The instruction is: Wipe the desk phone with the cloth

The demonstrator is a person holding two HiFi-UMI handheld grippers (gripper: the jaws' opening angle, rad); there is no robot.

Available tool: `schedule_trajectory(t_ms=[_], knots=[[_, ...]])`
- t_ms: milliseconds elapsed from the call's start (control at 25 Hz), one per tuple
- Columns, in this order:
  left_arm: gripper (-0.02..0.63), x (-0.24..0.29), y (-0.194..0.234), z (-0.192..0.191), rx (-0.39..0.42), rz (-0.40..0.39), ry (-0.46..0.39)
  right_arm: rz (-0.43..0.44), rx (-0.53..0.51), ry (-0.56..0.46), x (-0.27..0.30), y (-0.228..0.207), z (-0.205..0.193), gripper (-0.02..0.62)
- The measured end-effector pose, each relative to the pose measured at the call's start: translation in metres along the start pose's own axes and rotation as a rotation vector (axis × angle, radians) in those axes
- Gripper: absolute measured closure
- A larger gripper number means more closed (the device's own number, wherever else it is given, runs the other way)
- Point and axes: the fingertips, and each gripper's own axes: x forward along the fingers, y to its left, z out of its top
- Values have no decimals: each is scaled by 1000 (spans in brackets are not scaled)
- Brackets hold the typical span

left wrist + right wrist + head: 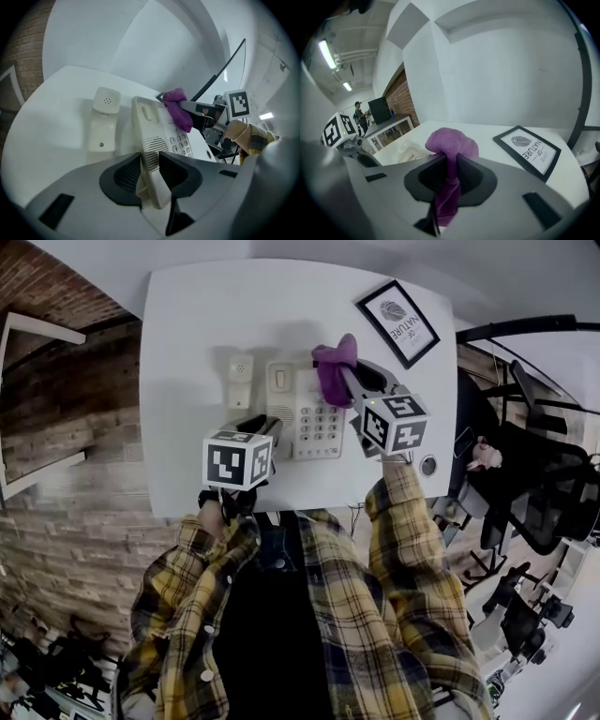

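Head view: cloth (330, 360) clamped in right claw (345, 376), over phone (314, 423).

Framed print (533, 152) on the desk – reads "LOVE OF NATURE".

Head view steeply down on the tabletop (187, 334), left gripper view low, close along the phone (154, 131), right gripper view close behind the cloth (451, 145), cloth shared by all three.

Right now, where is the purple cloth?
In the head view the purple cloth is pinched in the right gripper, over the desk phone's far right corner, near the framed picture.
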Motion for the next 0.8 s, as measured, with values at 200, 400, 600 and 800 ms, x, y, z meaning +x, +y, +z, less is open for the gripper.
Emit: schedule_trajectory(t_ms=[200, 400, 600, 800], knots=[[476, -1, 1, 0, 1, 6, -4, 23, 49, 14, -2, 3, -4, 535], [476, 0, 1, 1, 7, 8, -7, 18, 51, 25, -12, 9, -21, 535], [476, 0, 2, 1, 15, 15, -12, 36, 69, 60, -28, 22, -49, 535], [476, 0, 3, 1, 17, 24, -16, 66, 110, 86, -46, 37, -78, 535]])
